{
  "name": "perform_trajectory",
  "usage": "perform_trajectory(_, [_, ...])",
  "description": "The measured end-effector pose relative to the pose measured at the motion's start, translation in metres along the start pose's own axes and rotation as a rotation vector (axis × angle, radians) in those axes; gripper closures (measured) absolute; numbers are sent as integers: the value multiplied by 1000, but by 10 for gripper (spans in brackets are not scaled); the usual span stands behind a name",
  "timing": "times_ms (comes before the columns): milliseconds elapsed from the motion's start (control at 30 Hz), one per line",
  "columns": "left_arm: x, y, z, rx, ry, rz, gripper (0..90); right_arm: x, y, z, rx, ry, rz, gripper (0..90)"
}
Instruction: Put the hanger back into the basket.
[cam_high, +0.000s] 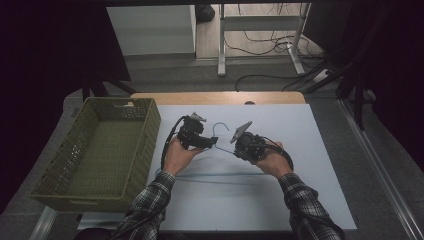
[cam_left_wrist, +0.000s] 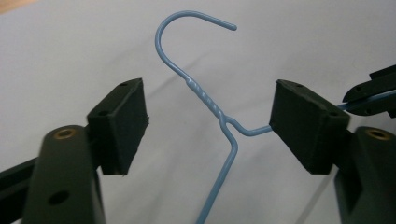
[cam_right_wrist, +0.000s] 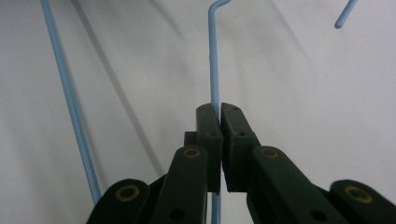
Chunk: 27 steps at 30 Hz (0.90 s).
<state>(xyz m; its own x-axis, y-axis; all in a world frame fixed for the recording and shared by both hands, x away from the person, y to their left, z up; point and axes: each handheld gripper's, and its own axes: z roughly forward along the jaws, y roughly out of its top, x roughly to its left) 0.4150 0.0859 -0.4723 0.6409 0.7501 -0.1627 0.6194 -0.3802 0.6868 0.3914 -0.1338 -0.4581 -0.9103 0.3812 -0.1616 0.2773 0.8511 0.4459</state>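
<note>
A white surface (cam_high: 300, 190) is seen, with a green basket (cam_high: 75, 187) at its left. A blue hanger (cam_left_wrist: 212, 109) is held above it, one arm clenched by the right tool (cam_right_wrist: 220, 112). The neck is straddled, untouched, by the released left tool (cam_left_wrist: 210, 126).

Glossy blue-coated wire hanger (cam_left_wrist: 219, 116) — smooth

Blue wire hanger (cam_high: 220, 150): thin, coated, with a twisted neck and an open hook. It sits at the centre of the white table surface, hook toward 12 o'clock, long bottom bar toward 6 o'clock, one shoulder wire clamped.
</note>
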Motion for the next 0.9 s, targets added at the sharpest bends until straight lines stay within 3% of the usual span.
perform_trajectory(233, [8, -1, 19, 32, -21, -26, 363, 0, 0, 0, -4, -3, -2, 875])
perform_trajectory(333, [9, -2, 26, 40, -50, -46, 413, 0, -1, 0, -8, -4, -4, 875])
perform_trajectory(533, [8, -3, 32, 47, -98, -56, 537, 0, -1, 0, -12, -3, -2, 875])
perform_trajectory(667, [6, -3, 31, 62, -90, -49, 585, 0, -2, 0, -13, -3, -2, 875])
perform_trajectory(767, [7, -2, 29, 55, -102, -79, 642, 0, -3, -1, -14, 2, -2, 874])
perform_trajectory(800, [7, -2, 27, 48, -116, -100, 642, 0, -3, -1, -14, 3, -2, 874])
perform_trajectory(833, [6, -1, 24, 21, -145, -132, 705, -1, -4, -1, -18, 13, -2, 873])
perform_trajectory(900, [7, 1, 20, -1, -164, -147, 732, -1, -4, -1, -18, 16, -1, 872])
